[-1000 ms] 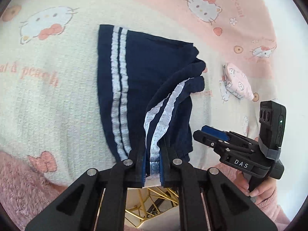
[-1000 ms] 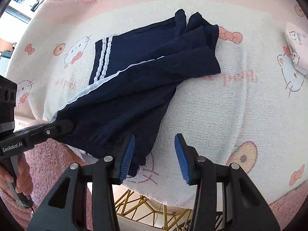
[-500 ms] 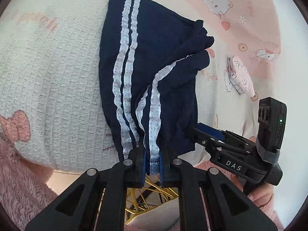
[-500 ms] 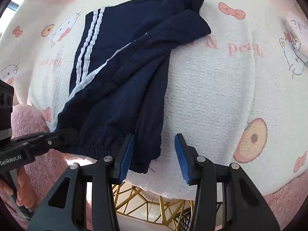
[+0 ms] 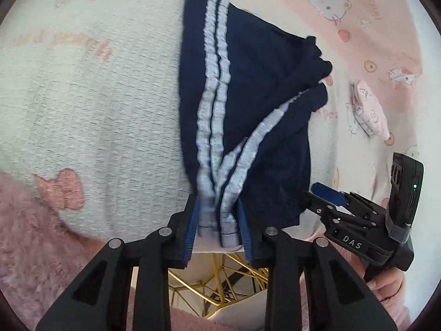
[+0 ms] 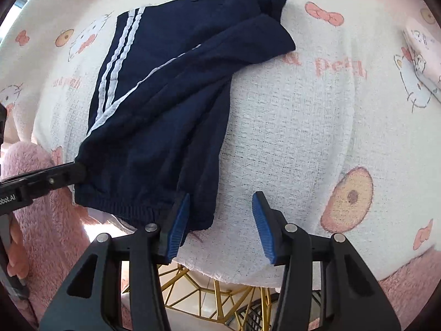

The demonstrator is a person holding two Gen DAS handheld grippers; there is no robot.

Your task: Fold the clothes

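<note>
Navy shorts [image 5: 248,82] with white side stripes lie on the blanket, waistband at the near edge. My left gripper [image 5: 219,220] has the striped waistband end between its jaws, which are opening; the cloth sits loosely between the blue pads. In the right wrist view the left gripper's tip [image 6: 78,169] is at the waistband's left corner. My right gripper [image 6: 220,220] points down at the blanket, its jaws opening a little. The other waistband corner of the shorts [image 6: 171,110] lies just inside its left pad, unpinched. The right gripper [image 5: 317,195] also shows beside the shorts.
A cream and pink cat-print blanket [image 6: 289,138] covers the surface, whose near edge lies just under both grippers. A small folded pink garment [image 5: 369,110] lies at the right. Gold wire framing [image 5: 220,275] shows below the edge, and fluffy pink sleeves [image 5: 27,234] at the sides.
The left jaws, pinched tight on the striped waistband before, have spread apart around it. Both grippers sank toward the blanket, and the shorts now lie flatter. The right jaws stay apart.
</note>
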